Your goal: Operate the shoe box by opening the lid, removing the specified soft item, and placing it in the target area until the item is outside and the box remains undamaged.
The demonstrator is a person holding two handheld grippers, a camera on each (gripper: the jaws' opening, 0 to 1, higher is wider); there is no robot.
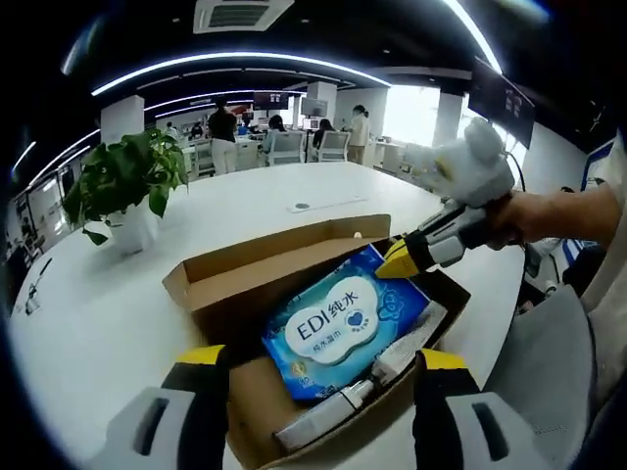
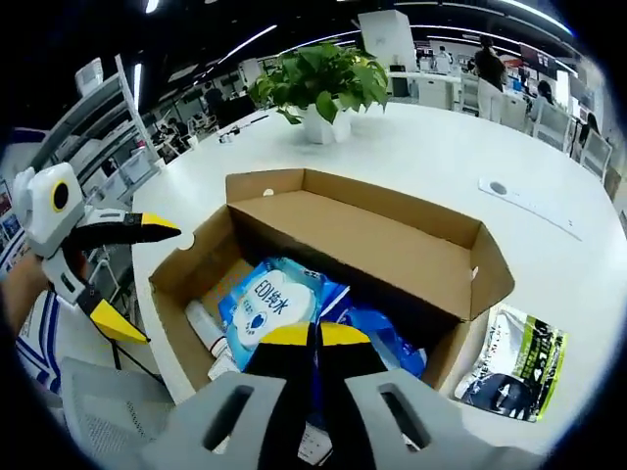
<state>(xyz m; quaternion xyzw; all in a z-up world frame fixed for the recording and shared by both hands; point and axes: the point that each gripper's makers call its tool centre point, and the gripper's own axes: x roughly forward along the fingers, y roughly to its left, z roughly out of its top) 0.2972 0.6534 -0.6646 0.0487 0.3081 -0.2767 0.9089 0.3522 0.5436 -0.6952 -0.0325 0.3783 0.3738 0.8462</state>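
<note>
An open cardboard shoe box (image 1: 211, 284) sits near the edge of a white table (image 1: 118, 323), its lid folded back and upright behind the opening. Inside lies a blue pack of wet wipes (image 1: 343, 328) with a white oval label, tilted up toward the right side of the box, with a slim white tube (image 1: 338, 401) lying just beside it along the near wall. In the left gripper view, the left gripper (image 1: 318, 367) hangs in front of the near wall of the box with its yellow-tipped jaws spread wide apart and holding nothing, while the right gripper (image 1: 397, 259) reaches in from the right, its tips pinched on the upper corner of the wipes pack. The right gripper view shows the same grip from above: the right gripper's (image 2: 313, 338) jaws are pressed together with only a thin blue edge of the pack between them, the pack (image 2: 269, 304) still within the box (image 2: 392, 235). The left gripper (image 2: 132, 279) appears there at the left, gaping open, clear of the box. A potted green plant (image 1: 127, 186) stands farther back on the table, and a printed packet (image 2: 514, 362) lies on the table just beside the box's end.
</note>
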